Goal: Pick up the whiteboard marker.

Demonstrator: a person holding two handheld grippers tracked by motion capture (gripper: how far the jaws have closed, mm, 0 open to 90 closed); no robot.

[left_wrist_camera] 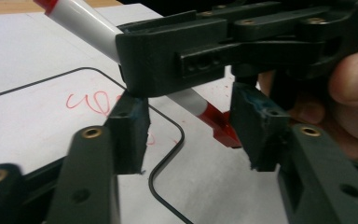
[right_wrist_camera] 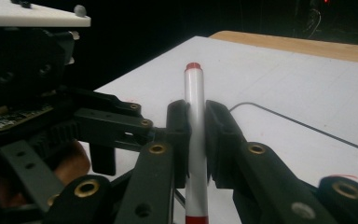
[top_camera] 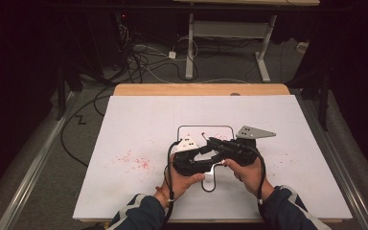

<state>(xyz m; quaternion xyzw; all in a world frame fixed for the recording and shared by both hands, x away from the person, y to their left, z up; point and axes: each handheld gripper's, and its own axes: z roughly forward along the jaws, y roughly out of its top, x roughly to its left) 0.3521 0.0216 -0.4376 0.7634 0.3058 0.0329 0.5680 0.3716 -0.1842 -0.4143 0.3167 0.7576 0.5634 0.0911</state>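
**Marker in my R tongs, L tongs at the cap end**

High view: both my hands meet over the white board (top_camera: 139,124), near the black outline (top_camera: 187,128) drawn on it. L gripper (top_camera: 188,152) and R gripper (top_camera: 223,143) sit nose to nose, just above the surface. Marker is too small to make out here.

Left gripper view: marker (left_wrist_camera: 86,23) runs diagonally, white barrel w/ red at both ends, red cap (left_wrist_camera: 216,123) low between my L jaws. L jaws are about half apart; pads stand either side of the cap, not pressing yet as far as I can see. R gripper (left_wrist_camera: 168,60) clamps the barrel above. Red scribble (left_wrist_camera: 86,103) on the board behind.

Right gripper view: marker (right_wrist_camera: 195,140) upright between my R jaws, pinched tight mid-barrel, red end up.

Risks, as I judge: if L closes off-centre on the cap, it'll lever the barrel sideways & it could slip through the R pads, since smooth plastic gives little grip. A skewed pull could pop the cap free or smear ink on the board.
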